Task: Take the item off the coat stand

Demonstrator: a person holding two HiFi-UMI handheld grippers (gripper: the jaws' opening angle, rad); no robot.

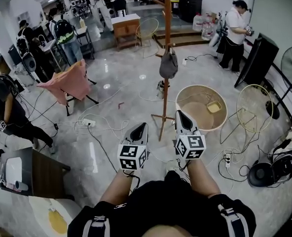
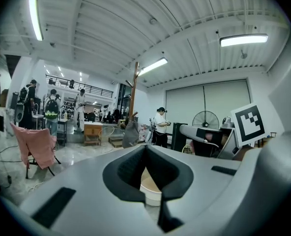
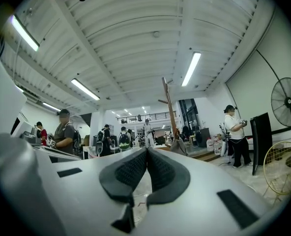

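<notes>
A wooden coat stand (image 1: 166, 43) rises from the marble floor ahead of me. A grey bag (image 1: 168, 65) hangs from one of its pegs, about halfway up. My left gripper (image 1: 142, 126) and right gripper (image 1: 178, 113) are held side by side below the stand's foot, well short of the bag. Both are shut with nothing between the jaws. In the left gripper view the stand (image 2: 134, 90) and the bag (image 2: 130, 133) lie straight beyond the jaw tips (image 2: 145, 147). The right gripper view shows the stand (image 3: 168, 109) and the bag (image 3: 180, 146) right of its tips (image 3: 146, 149).
A round tan tub (image 1: 201, 107) sits right of the stand's foot, with a wire chair (image 1: 252, 113) beyond it. A chair draped in pink cloth (image 1: 70, 83) stands at left. Cables and a power strip (image 1: 88, 122) lie on the floor. Several people stand around the room.
</notes>
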